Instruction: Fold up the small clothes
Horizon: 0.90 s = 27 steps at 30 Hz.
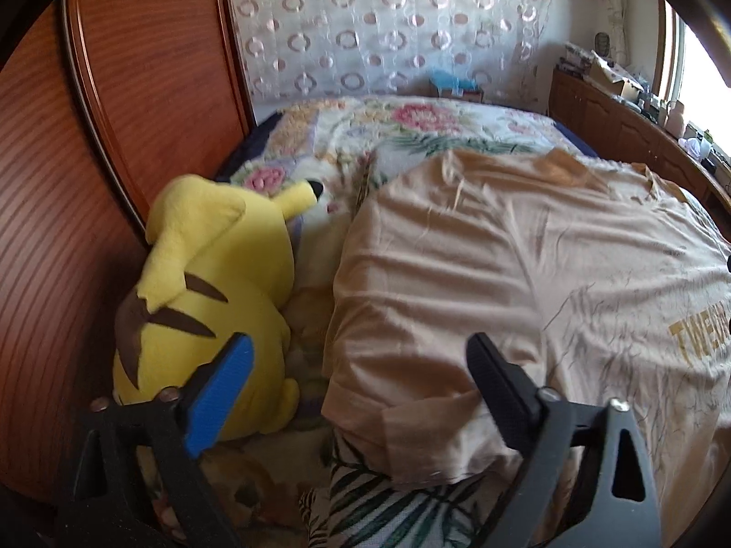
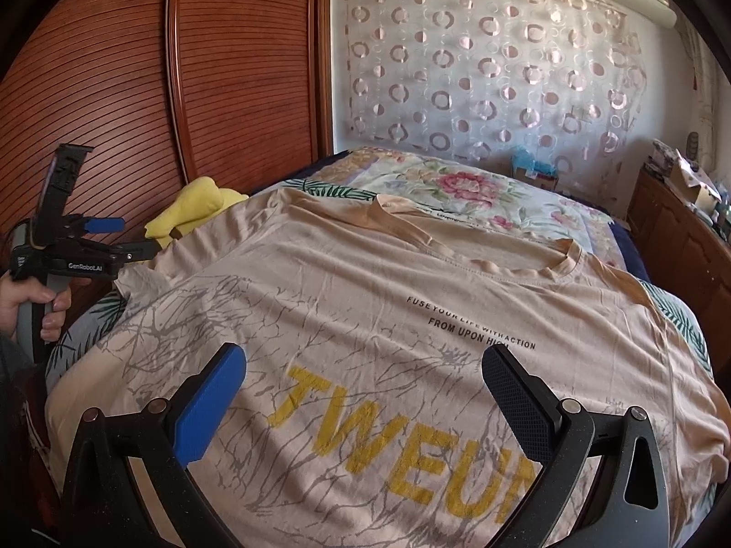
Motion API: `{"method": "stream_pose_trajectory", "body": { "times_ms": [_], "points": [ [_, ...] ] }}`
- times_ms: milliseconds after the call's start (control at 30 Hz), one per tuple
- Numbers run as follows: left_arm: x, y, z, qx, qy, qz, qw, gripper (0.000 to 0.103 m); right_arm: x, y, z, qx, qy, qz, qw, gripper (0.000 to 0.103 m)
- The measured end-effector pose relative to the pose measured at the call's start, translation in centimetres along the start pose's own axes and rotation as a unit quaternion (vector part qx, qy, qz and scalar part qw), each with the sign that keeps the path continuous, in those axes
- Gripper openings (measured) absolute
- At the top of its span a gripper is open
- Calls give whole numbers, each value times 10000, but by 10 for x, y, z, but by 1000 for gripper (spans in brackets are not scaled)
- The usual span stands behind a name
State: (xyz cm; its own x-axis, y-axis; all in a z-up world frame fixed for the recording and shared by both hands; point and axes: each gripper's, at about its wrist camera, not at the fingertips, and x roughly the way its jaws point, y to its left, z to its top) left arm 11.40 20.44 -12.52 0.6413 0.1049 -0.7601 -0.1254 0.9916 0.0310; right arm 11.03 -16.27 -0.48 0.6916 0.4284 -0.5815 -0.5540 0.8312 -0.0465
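One beige T-shirt (image 2: 365, 301) lies spread on one bed (image 2: 457, 182), and one yellow plush toy (image 1: 214, 301) sits beside it against the wooden wardrobe (image 1: 68, 228). Two hand-held grippers are in view, the left hand-held gripper (image 1: 361, 383) and the right hand-held gripper (image 2: 365, 397), each with two fingers. One hand (image 2: 27, 306) shows, one patterned curtain (image 2: 493, 73) hangs behind the bed, and one low wooden cabinet (image 2: 676, 233) stands along its far side.

We lose the shirt's (image 2: 388, 283) yellow word (image 2: 402, 443) at the right gripper's (image 2: 365, 402) black finger, and the left wrist view cuts it at the frame edge. The small print (image 2: 470, 326) is partly unreadable. The toy (image 1: 205, 301) hides its face. Clutter on the cabinet (image 1: 639, 105) is too small to identify. The hand (image 2: 32, 306) is cropped at the edge.
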Motion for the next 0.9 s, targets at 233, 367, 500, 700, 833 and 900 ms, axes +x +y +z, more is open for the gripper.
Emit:
{"method": "stream_pose_trajectory", "body": {
  "times_ms": [233,367,500,700,833,900],
  "points": [
    [9,6,-9,-212,300,-611,9975,69,11,2,10,-22,254,142,9996,103],
    [9,5,-8,-287,353,-1002,9939,45,9,1,14,1,236,191,9995,103],
    [3,-4,-6,100,199,-512,9984,13,-1,5,15,3,78,198,9998,103],
    [-12,-13,-2,475,-21,-365,9982,6,-13,12,11,-58,-127,199,9997,103],
    [-36,-28,10,670,-407,-329,9964,6,-21,10,9,-34,-227,178,9996,103],
    [-46,-40,17,789,-568,-395,9945,6,-25,8,9,-14,-285,150,9995,103]
  ]
}}
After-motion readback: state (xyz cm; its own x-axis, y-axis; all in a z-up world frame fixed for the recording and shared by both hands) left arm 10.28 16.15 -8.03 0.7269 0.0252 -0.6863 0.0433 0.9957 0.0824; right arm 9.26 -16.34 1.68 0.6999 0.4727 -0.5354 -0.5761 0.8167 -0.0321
